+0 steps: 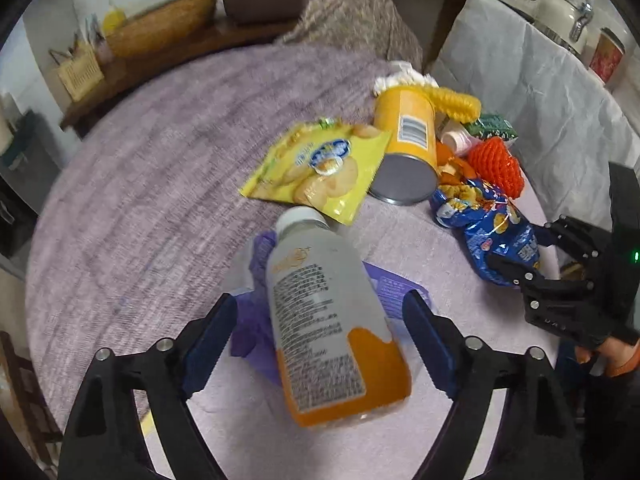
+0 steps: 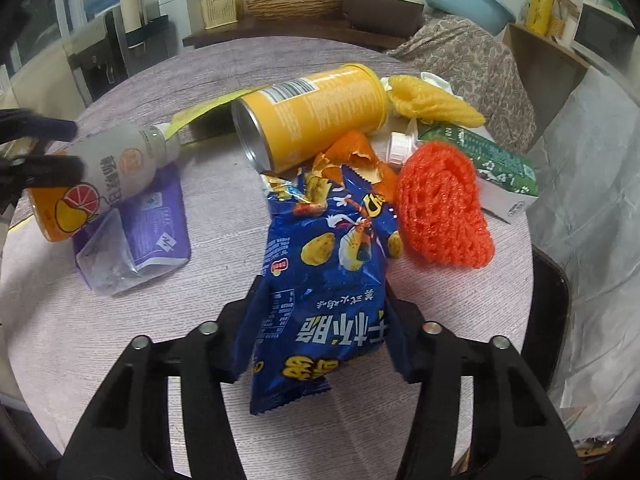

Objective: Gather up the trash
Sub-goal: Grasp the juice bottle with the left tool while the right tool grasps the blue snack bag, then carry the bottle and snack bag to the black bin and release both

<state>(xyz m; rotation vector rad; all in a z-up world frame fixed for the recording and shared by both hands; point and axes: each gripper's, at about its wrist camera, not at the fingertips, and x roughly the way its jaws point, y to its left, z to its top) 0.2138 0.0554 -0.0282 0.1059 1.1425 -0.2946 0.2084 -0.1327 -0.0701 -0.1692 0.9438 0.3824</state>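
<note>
- My left tongs (image 1: pixel 320 340) stand apart, straddling the juice bottle (image 1: pixel 328 316). In the left view I see gaps between the blue pads (image 1: pixel 210 338) and its sides, so I judge it not yet gripped, though the right view is less clear.
- My right tongs (image 2: pixel 320 330) sit around the lower end of the blue chip bag (image 2: pixel 320 280); the pads are hidden behind the foil, and I cannot tell whether they press it.
- The bottle lies tilted over a purple pouch (image 2: pixel 156 220) on the bench (image 1: pixel 140 200), cap pointing toward the yellow snack bag (image 1: pixel 320 168).
- Beyond the chip bag lie the yellow canister (image 2: pixel 316 112) on its side, an orange mesh (image 2: pixel 440 208), a yellow mesh (image 2: pixel 432 104) and a green carton (image 2: pixel 496 156), all crowded together.
- A pale trash bag (image 1: pixel 540 100) hangs off the bench's right side.
- I judge this the pick-up step: next I must squeeze both tongs firmly, then lift and carry toward that bag.
</note>
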